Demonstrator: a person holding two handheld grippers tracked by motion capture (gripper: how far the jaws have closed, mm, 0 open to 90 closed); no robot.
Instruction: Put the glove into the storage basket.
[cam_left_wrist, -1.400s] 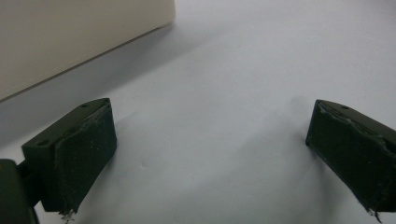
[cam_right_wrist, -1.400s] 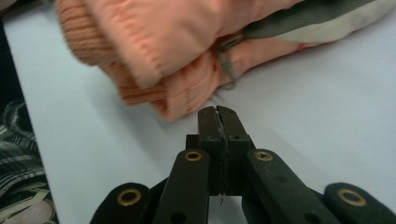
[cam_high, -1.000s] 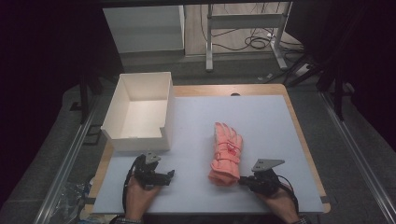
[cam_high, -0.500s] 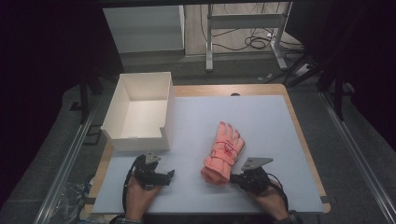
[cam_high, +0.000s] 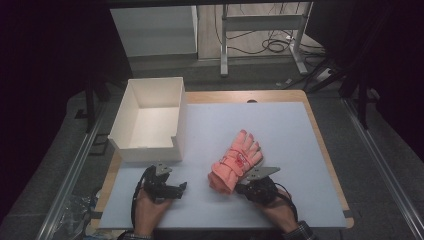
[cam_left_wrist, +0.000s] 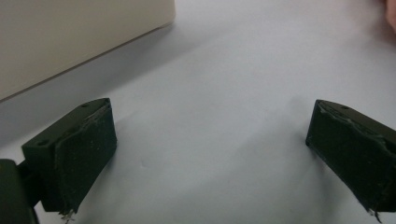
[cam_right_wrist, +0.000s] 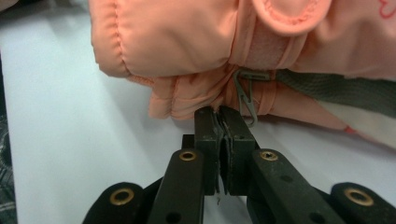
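Pink padded gloves (cam_high: 235, 162) lying stacked on the white table (cam_high: 280, 125) right of a white box (cam_high: 150, 120), right gripper (cam_right_wrist: 221, 122) with fingers pressed together at the gloves' cuff edge, left gripper (cam_high: 175, 190) resting near the box, fingers spread wide, nothing between them.

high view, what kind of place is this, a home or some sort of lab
Most likely a lab or recording workspace, not a home: a wooden table topped with a pale blue-grey mat, a bare metal-legged frame with loose black cables on the floor behind, and a plain white open-topped box set out as a prop.
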